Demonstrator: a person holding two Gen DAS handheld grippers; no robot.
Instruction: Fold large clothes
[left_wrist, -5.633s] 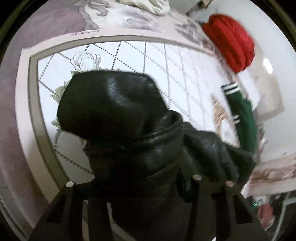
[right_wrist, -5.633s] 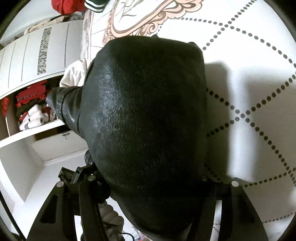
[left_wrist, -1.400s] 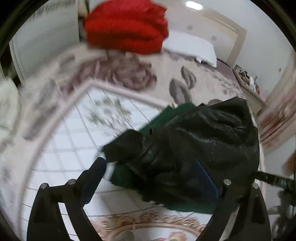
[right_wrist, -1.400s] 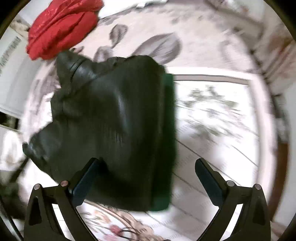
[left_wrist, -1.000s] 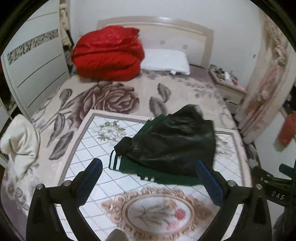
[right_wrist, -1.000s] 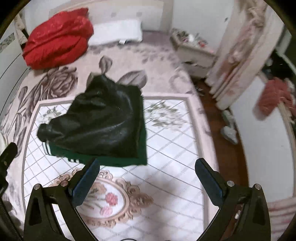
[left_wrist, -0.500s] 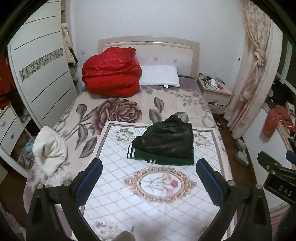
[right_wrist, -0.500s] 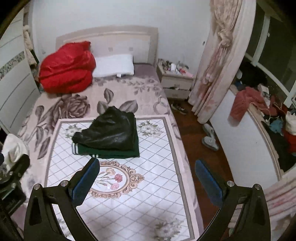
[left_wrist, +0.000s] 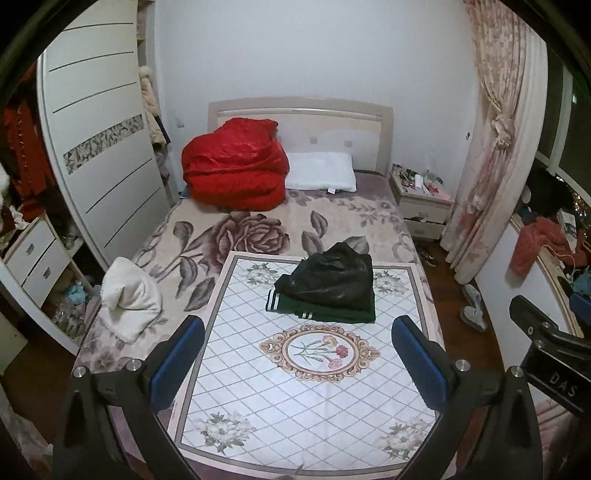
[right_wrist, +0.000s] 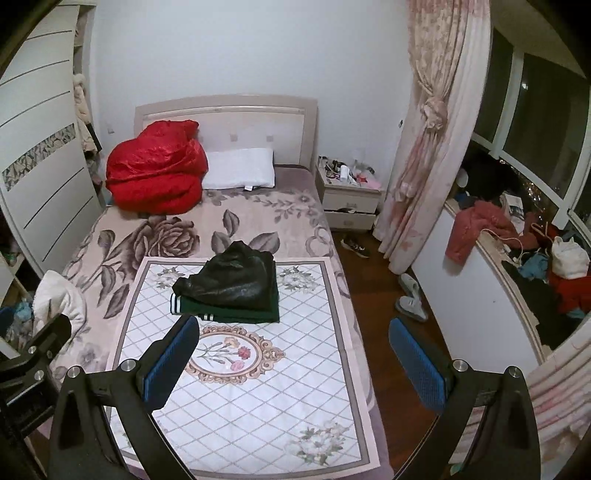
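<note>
A folded black leather jacket (left_wrist: 332, 278) lies on top of a folded green garment with white stripes (left_wrist: 295, 308) on the white patterned mat (left_wrist: 295, 376) on the bed. It also shows in the right wrist view (right_wrist: 232, 280). My left gripper (left_wrist: 297, 341) is open and empty, held high and far back from the bed. My right gripper (right_wrist: 293, 339) is open and empty, also well back from the pile.
A red quilt (left_wrist: 236, 170) and a white pillow (left_wrist: 321, 177) lie at the headboard. A white fluffy garment (left_wrist: 129, 295) sits at the bed's left edge. A wardrobe (left_wrist: 92, 147) stands left, a nightstand (left_wrist: 421, 199) and curtain (left_wrist: 491, 147) right.
Both grippers let go of the black jacket on the green garment, opened, and pulled far back and up from the bed. The whole room has come into view.
</note>
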